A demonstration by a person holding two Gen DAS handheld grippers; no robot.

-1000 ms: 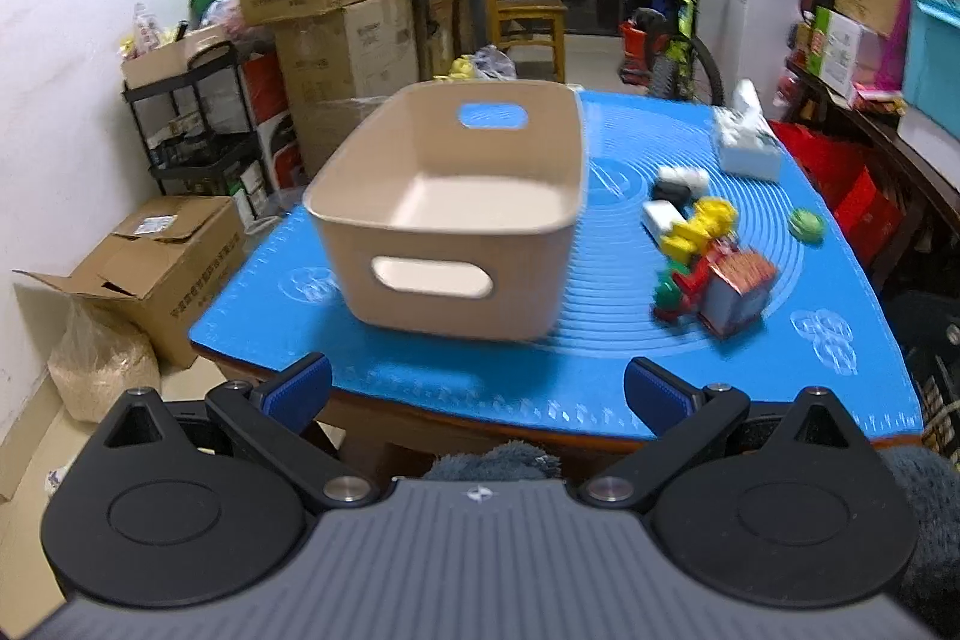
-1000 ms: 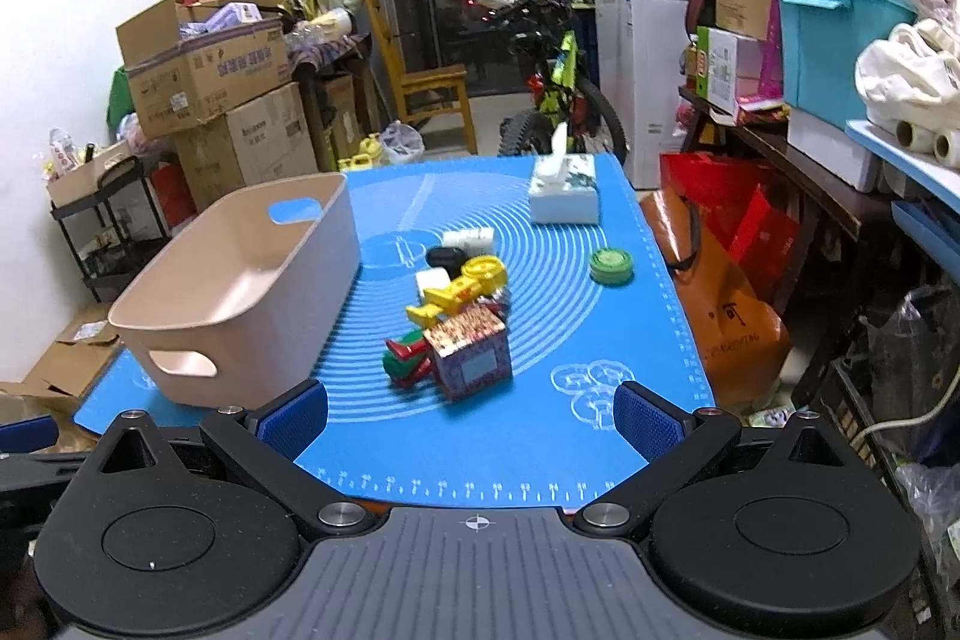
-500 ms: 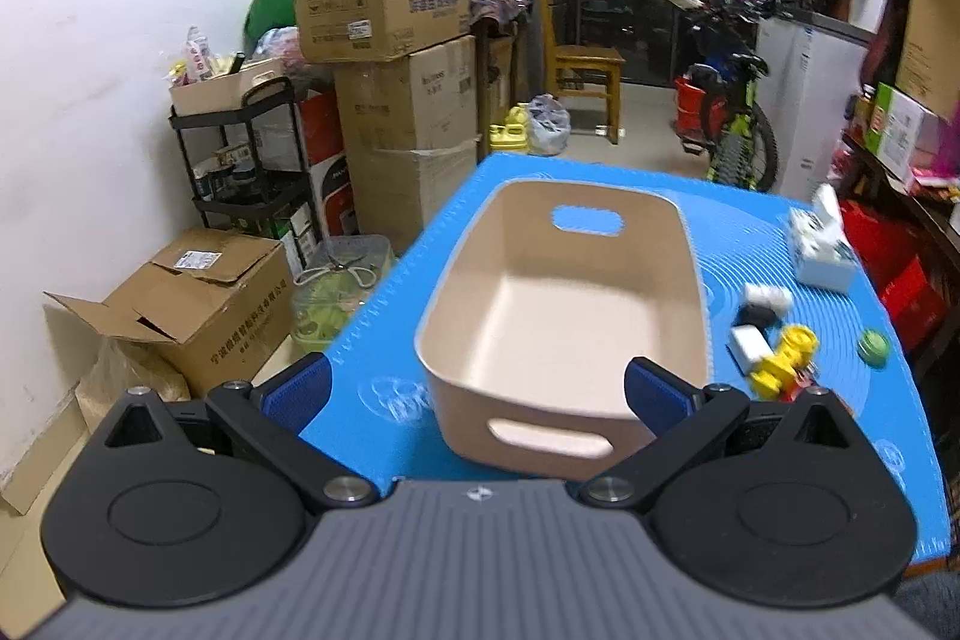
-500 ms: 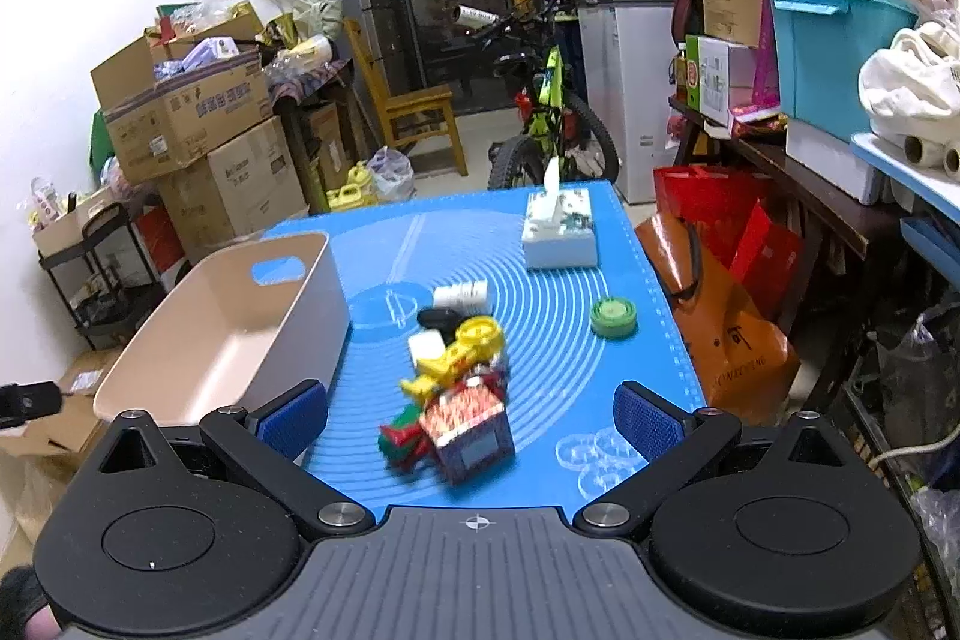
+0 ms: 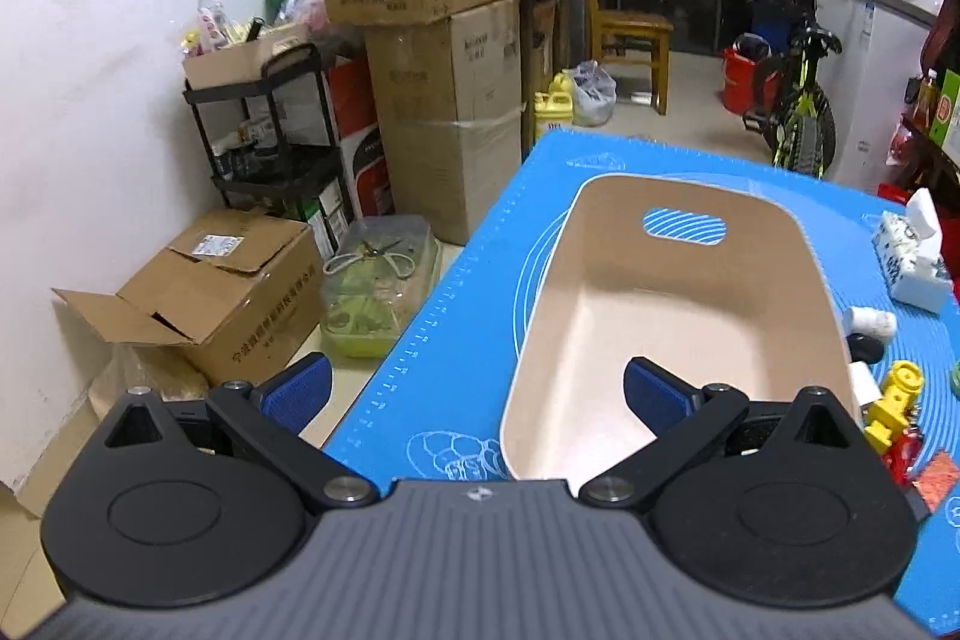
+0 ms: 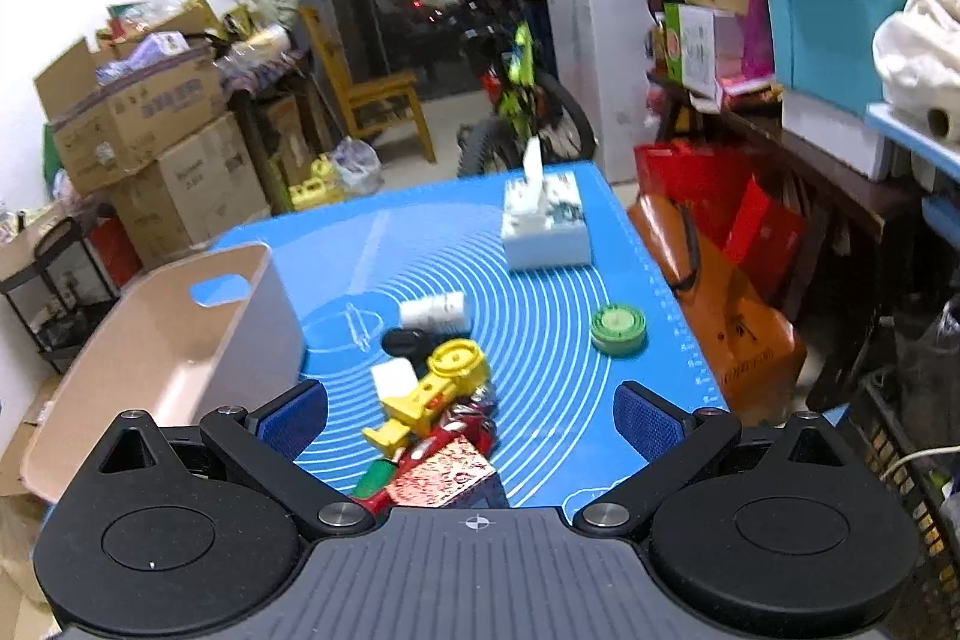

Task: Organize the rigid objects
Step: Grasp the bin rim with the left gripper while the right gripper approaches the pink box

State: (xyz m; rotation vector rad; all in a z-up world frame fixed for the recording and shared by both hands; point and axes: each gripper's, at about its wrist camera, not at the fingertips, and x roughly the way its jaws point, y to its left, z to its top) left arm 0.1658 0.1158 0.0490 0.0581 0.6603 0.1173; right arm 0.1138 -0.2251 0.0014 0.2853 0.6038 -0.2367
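An empty beige bin point(image 5: 678, 316) with handle cut-outs stands on the blue mat point(image 5: 456, 358); it also shows at the left in the right wrist view point(image 6: 174, 340). My left gripper point(image 5: 474, 394) hovers open above the bin's near left corner, holding nothing. My right gripper point(image 6: 471, 415) is open above a cluster of toys: a yellow toy point(image 6: 435, 394), a red patterned box point(image 6: 441, 478), a white block point(image 6: 393, 379), a black piece point(image 6: 408, 340) and a white bottle point(image 6: 432, 307). A green round lid point(image 6: 618, 328) lies apart to the right.
A tissue box point(image 6: 546, 226) stands at the mat's far end. Cardboard boxes point(image 5: 420, 40), a black shelf cart point(image 5: 270, 148) and an open carton point(image 5: 204, 292) crowd the floor on the left. Red bags point(image 6: 720, 250) and a cluttered shelf point(image 6: 840, 100) flank the table's right edge.
Both grippers have risen and moved forward over the table. The left one swung left, so the bin sits under its right finger. The toys are now close beneath the right gripper.
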